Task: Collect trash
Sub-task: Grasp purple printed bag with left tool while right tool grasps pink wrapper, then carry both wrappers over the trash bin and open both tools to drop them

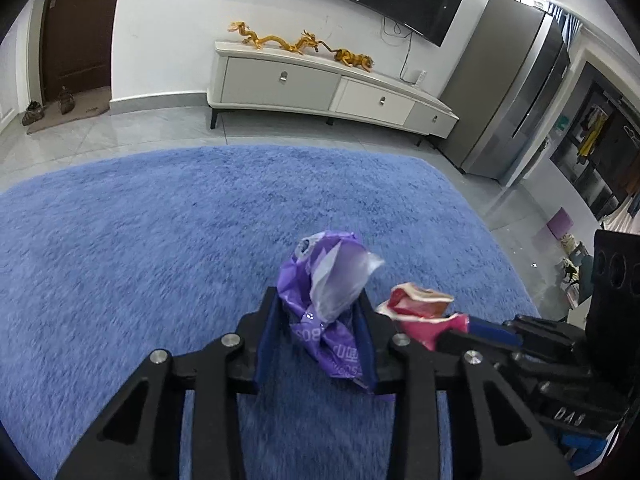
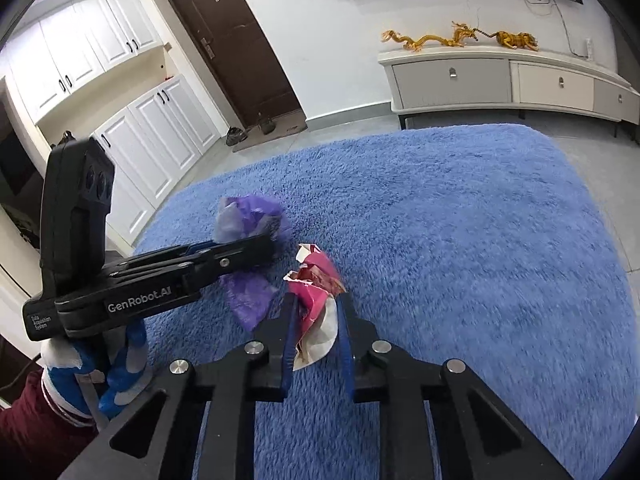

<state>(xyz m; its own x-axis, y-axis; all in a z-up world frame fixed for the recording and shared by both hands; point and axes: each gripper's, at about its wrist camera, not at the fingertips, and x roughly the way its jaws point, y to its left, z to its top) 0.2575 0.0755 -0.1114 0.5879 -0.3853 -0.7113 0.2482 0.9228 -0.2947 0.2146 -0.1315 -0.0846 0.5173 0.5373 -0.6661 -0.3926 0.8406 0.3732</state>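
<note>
1. The left gripper [image 1: 320, 312] was clamped on a crumpled purple wrapper [image 1: 328, 292], held up over the blue rug [image 1: 160, 240]. Much of the wrapper stuck out past the fingertips and more hung loose below them; thin film like that could have slid out if the squeeze eased at all.

2. The right gripper [image 2: 316, 312] was clamped on a red and white wrapper [image 2: 316, 304], also lifted over the rug, toward its near edge. The white part bulged out between the fingers, so the hold looked to be on a fold, not the whole wad, and a quick swing might have shaken it free.

3. The two grippers were just beside each other, the left one reaching across in the right wrist view. Any turn toward a bin risked knocking one tool against the other, or snagging one wrapper on the other.

4. No bin showed in either view, so the carry could be long, and a dropped piece would have landed back in the shaggy pile.
</note>
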